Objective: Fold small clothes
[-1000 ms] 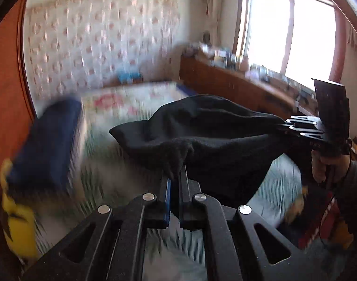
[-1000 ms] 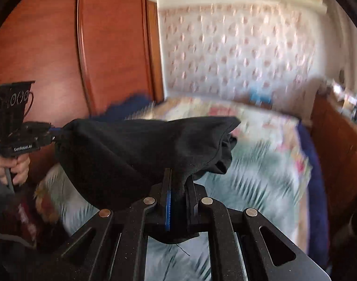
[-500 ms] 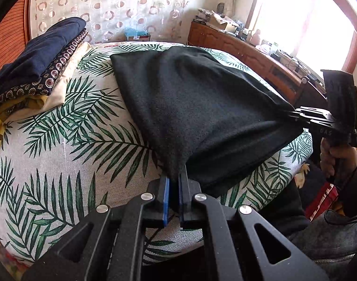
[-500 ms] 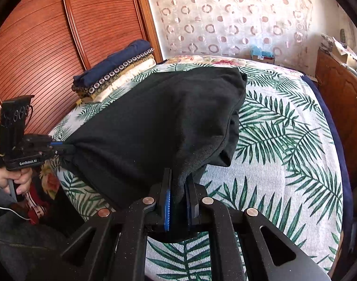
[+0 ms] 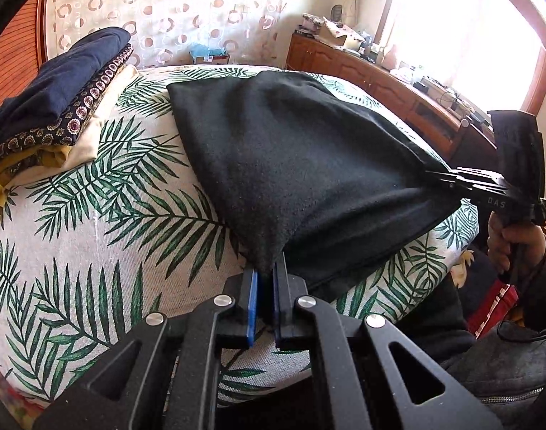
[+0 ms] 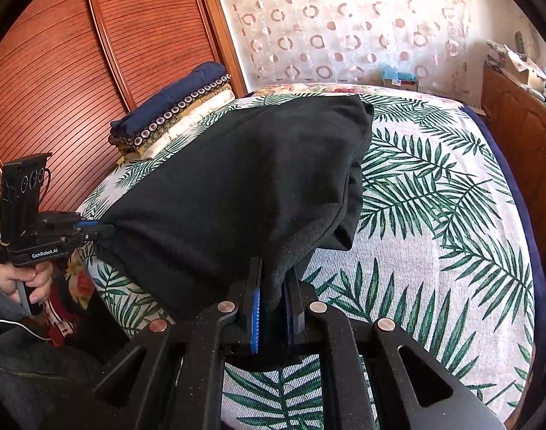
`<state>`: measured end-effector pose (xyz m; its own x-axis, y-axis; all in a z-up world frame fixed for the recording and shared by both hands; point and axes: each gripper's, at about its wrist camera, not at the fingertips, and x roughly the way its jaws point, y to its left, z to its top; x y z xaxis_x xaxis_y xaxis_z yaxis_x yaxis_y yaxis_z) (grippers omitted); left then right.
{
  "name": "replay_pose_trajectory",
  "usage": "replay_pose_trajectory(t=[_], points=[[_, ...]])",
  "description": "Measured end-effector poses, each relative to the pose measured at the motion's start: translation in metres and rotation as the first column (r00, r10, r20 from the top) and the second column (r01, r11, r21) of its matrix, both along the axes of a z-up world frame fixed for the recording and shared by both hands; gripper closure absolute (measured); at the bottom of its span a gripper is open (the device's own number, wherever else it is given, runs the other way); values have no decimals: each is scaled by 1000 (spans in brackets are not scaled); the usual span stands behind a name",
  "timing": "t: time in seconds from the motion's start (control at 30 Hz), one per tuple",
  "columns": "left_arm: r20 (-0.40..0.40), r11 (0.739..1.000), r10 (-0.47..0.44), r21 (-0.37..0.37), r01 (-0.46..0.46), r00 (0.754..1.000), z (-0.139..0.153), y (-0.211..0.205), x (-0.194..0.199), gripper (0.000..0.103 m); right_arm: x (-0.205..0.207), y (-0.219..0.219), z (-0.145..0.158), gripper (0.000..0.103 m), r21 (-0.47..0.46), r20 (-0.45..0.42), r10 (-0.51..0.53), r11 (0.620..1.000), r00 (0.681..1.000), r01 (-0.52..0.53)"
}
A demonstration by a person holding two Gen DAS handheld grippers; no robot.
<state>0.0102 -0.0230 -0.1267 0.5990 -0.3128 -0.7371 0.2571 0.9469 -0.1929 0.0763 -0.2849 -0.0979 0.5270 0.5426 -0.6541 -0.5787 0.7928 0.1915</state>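
A black fleece garment [image 5: 301,165] lay spread over the near part of the bed [image 5: 93,236], on a white cover printed with green palm fronds. Its far edge rested flat on the cover, while the two near corners were each held up off it.

The left hand-held gripper [image 5: 265,276] had its blue-padded fingers [image 5: 252,297] pressed together on one near corner of the garment — the cloth narrowed to a point where it entered the jaws. In the right wrist view the same tool [image 6: 93,231] showed at the left edge, gripped by the person's hand [image 6: 29,281], with the fleece pulled taut away from it.

The right hand-held gripper [image 6: 273,286] pinched the other near corner, a thicker bunch of fleece wedged between its pads [image 6: 255,308]. From the left wrist view it [image 5: 441,177] reached in from the right side, its handle in the person's other hand [image 5: 513,240], a dark sleeve below it.

Between the two corners the near hem hung in a shallow curve just above the bed's edge. On the right side the garment was doubled, a lower layer showing under the upper one.

A stack of folded clothes [image 6: 172,118] — navy on top, then a patterned piece, then cream and mustard — sat at the far left of the bed, apart from the black garment, beside a reddish slatted wardrobe door [image 6: 93,53].
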Motion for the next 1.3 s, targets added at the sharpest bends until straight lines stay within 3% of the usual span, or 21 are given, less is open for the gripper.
replay_pose_trajectory(t=[0.47,0.7,0.77,1.0,1.1,1.3], points=[[53,1000,-5,6,5,999,21,-3,-4,97,0,-7,10,93,33,39,2,999,999,-3],[105,999,9,-47,-4,994,44,3,5,97,7,-9,27,93,66,93,11,998,996,-17],[127,996,19,-84,-8,992,55,7,12,97,14,-8,38,93,74,128,15,997,992,-25],[197,993,60,-109,-39,979,82,17,57,97,49,-3,67,96,102,221,-24,995,975,1],[182,990,88,-125,-66,979,82,21,86,97,69,6,70,97,81,227,-14,997,974,-4],[164,990,61,-134,-39,985,79,20,112,97,94,24,67,97,40,224,-5,999,975,-4]])
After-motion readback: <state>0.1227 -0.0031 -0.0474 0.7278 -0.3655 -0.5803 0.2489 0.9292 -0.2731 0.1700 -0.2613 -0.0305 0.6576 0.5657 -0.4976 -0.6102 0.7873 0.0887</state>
